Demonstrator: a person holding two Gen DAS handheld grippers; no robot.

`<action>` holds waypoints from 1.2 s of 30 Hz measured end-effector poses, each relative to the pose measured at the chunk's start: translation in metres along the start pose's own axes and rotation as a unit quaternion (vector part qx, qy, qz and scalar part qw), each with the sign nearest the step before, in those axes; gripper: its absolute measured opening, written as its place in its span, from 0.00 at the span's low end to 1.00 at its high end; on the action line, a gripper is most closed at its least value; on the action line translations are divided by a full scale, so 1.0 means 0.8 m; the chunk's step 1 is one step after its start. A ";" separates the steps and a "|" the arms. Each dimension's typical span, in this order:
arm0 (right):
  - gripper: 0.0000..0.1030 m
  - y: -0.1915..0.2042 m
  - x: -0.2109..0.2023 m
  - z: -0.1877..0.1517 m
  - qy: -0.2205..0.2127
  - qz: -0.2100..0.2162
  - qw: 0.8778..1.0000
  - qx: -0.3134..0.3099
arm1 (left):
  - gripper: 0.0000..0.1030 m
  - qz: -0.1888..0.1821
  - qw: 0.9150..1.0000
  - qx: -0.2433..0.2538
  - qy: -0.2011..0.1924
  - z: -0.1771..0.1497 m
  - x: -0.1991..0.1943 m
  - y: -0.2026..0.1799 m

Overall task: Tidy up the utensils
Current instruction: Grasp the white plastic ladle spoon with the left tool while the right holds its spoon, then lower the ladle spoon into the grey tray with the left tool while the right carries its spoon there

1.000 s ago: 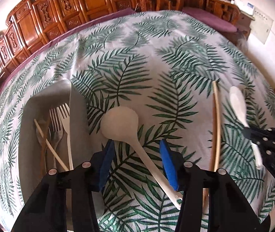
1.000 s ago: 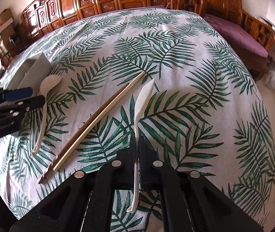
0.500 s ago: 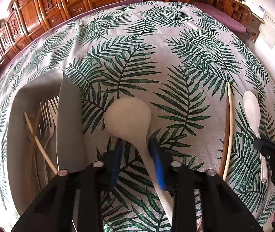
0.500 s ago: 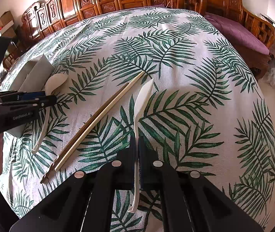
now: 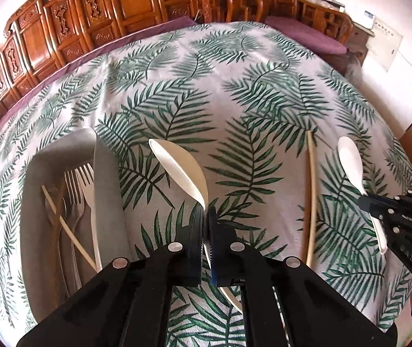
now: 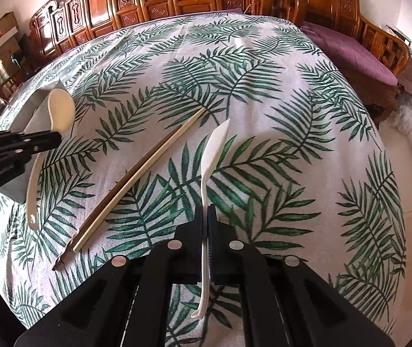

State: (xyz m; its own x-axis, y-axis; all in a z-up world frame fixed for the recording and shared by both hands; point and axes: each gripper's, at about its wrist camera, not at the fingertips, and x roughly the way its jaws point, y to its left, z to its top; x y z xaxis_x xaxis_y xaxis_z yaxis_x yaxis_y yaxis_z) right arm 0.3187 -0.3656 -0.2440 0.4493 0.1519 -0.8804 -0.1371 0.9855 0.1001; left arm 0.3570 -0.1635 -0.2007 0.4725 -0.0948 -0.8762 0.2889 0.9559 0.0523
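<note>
Between the pads of our left tool (image 5: 206, 217) we clamp the handle of the large white spoon (image 5: 181, 164), its bowl tipped on edge and clear of the counter (image 5: 235, 92); the jaws have just been closing on it, gripping near the bowl so it carries steadily. Our right tool (image 6: 206, 219) is pinched on the handle of the small white spoon (image 6: 216, 144), also on edge. Between the two lie the chopsticks (image 6: 136, 176), not yet collected. Just left of the large spoon sits the grey tray (image 5: 107, 202), already holding forks (image 5: 81, 182), likely where both spoons belong.
</note>
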 end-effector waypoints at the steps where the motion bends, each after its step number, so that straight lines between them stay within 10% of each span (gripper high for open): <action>1: 0.04 -0.002 -0.002 0.001 -0.001 0.001 1.000 0.003 | 0.03 -0.002 1.000 -0.001 -0.002 0.000 -0.003 0.001; 19: 0.04 0.046 -0.072 0.043 -0.063 0.024 0.997 -0.025 | 0.03 -0.025 0.996 -0.004 -0.083 0.004 -0.111 0.055; 36: 0.04 0.152 -0.075 0.070 -0.069 0.066 0.992 -0.078 | 0.03 0.007 0.997 -0.030 -0.074 -0.001 -0.100 0.149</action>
State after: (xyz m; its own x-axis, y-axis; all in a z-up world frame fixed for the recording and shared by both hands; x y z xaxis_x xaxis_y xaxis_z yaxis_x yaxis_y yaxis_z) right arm 0.3248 -0.2510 -0.1528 0.5340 0.2986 -0.7910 -0.3325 0.9343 0.1282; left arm 0.3534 -0.0415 -0.1248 0.5954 -0.1175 -0.7948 0.2330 0.9720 0.0308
